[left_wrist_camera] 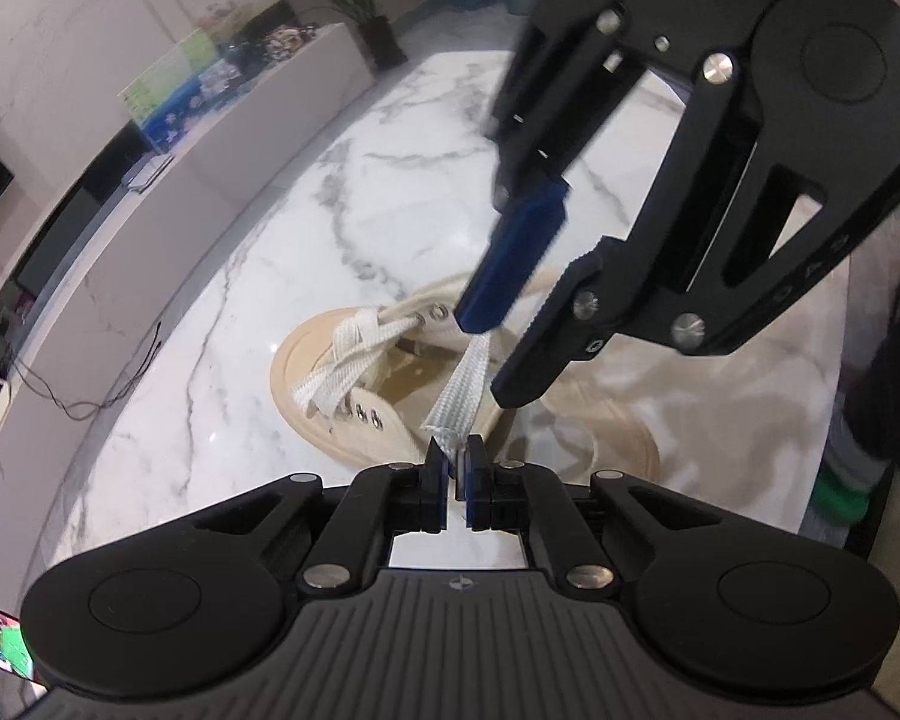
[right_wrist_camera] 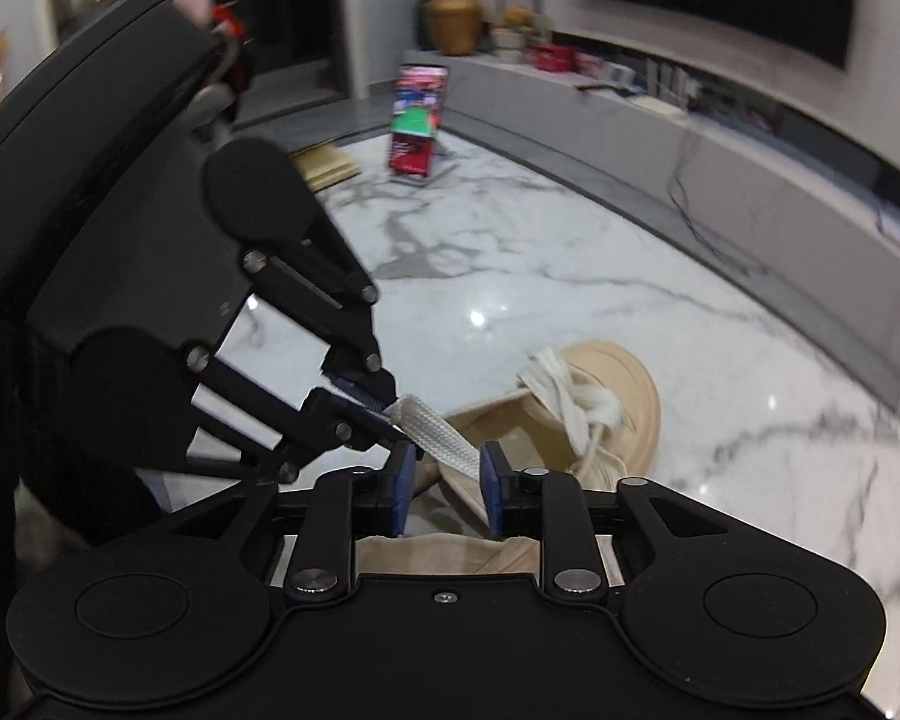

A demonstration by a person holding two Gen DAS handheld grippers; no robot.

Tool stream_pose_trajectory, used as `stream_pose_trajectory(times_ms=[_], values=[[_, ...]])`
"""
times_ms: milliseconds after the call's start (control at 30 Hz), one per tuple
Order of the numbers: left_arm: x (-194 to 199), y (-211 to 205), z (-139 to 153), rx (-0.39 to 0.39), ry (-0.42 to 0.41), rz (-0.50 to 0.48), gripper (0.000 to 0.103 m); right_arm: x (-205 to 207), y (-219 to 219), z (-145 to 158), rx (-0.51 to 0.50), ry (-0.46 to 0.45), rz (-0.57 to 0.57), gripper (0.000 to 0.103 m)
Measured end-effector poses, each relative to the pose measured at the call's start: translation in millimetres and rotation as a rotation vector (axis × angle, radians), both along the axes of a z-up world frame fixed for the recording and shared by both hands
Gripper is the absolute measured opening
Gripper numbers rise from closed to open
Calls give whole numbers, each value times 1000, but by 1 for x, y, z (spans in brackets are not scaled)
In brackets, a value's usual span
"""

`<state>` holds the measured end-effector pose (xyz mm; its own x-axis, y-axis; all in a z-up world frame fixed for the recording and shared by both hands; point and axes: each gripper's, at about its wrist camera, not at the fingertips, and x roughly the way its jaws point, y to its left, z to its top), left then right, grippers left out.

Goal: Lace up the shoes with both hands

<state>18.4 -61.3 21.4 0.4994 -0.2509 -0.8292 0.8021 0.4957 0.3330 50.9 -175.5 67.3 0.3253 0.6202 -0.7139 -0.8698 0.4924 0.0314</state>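
Left wrist view shows the left gripper (left_wrist_camera: 455,450) clamped tight on the end of a flat white lace (left_wrist_camera: 459,387), which runs up from a beige canvas shoe (left_wrist_camera: 354,396) lying on a white marble table (left_wrist_camera: 306,228). Over the shoe, the right gripper (left_wrist_camera: 486,360) stands with its jaws parted. Seen from the right wrist, that lace (right_wrist_camera: 435,432) passes between the right gripper's (right_wrist_camera: 448,468) blue pads (right_wrist_camera: 403,483) without being pressed. A lit phone (right_wrist_camera: 417,120) stands farther back on the table.
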Motion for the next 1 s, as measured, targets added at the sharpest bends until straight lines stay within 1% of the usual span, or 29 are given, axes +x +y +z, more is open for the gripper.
stream_pose_trajectory(times_ms=[67, 133, 200, 267, 400, 433, 500, 600, 700, 867, 1000], values=[[-2, 0, -3, 14, 5, -25, 4, -5, 7, -3, -27, -26, 48, 24], [-5, -1, -6, 30, 8, -53, 4, -7, 12, -5, -34, -32, 83, 24], [-8, 0, -9, 47, 3, -77, 4, -10, 16, -5, -31, -35, 120, 26], [-9, 1, -12, 58, 5, -94, 4, -12, 19, -4, -24, -45, 160, 31], [-15, 1, -20, 92, 6, -158, 4, -13, 23, -3, -23, -42, 221, 33], [-18, 2, -22, 101, 7, -180, 4, -13, 24, -4, -24, -28, 250, 33], [-22, 3, -26, 116, 4, -221, 4, -13, 25, -4, -25, -18, 273, 33], [-25, 4, -31, 128, 1, -253, 4, -13, 28, -6, -33, -7, 327, 33], [-25, 7, -32, 125, 3, -266, 4, -16, 32, -8, -51, -13, 347, 33], [-32, 13, -34, 142, 7, -303, 4, -27, 41, -12, -97, -80, 406, 33], [-28, 14, -36, 152, 20, -314, 4, -36, 46, -12, -125, -118, 448, 33]])
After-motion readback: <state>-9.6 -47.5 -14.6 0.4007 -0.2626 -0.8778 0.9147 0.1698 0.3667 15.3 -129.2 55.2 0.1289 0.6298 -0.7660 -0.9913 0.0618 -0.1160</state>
